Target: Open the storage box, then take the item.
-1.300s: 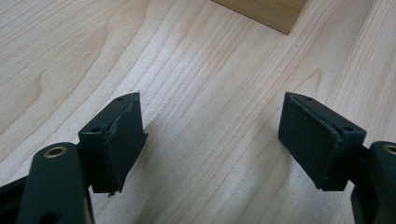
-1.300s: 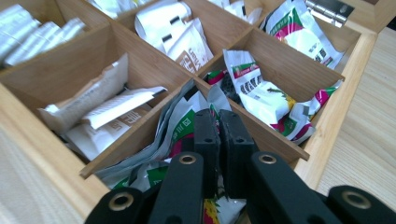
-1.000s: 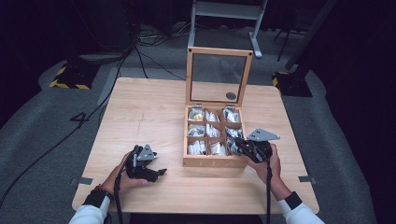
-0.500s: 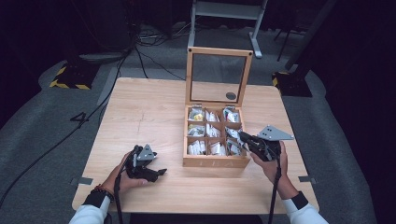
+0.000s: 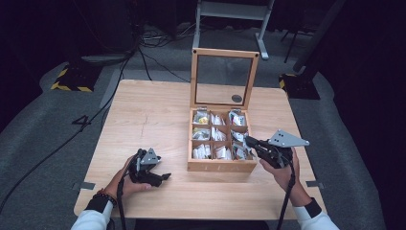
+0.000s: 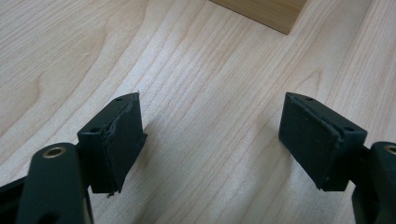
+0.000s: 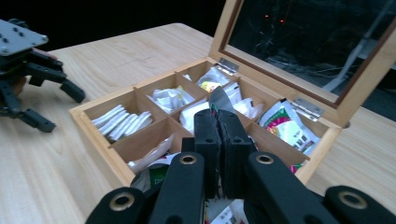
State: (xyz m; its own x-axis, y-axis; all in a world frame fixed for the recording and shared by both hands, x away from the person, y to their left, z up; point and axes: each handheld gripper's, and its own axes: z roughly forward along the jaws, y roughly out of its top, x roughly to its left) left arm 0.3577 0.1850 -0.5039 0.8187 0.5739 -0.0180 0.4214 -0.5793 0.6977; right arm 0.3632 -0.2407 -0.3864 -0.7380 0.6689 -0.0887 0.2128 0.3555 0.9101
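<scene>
While pinched in the right claw (image 7: 218,122), seemingly a sachet (image 7: 220,101), above the box (image 7: 100,158).

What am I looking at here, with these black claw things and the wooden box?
No robot: a person sits at a wooden table and holds a hand-held gripper in each hand, each with two black jaws and its own camera. The high view looks down from above; the other two look along each gripper's jaws.

The left hand-held gripper rests near the table's front edge, jaws open with nothing between them; its own view shows bare wood between the pads.

On the table stands a wooden box with its glass lid upright, its compartments filled with small sachets. The right hand-held gripper is over the box, jaws shut on one sachet.
</scene>
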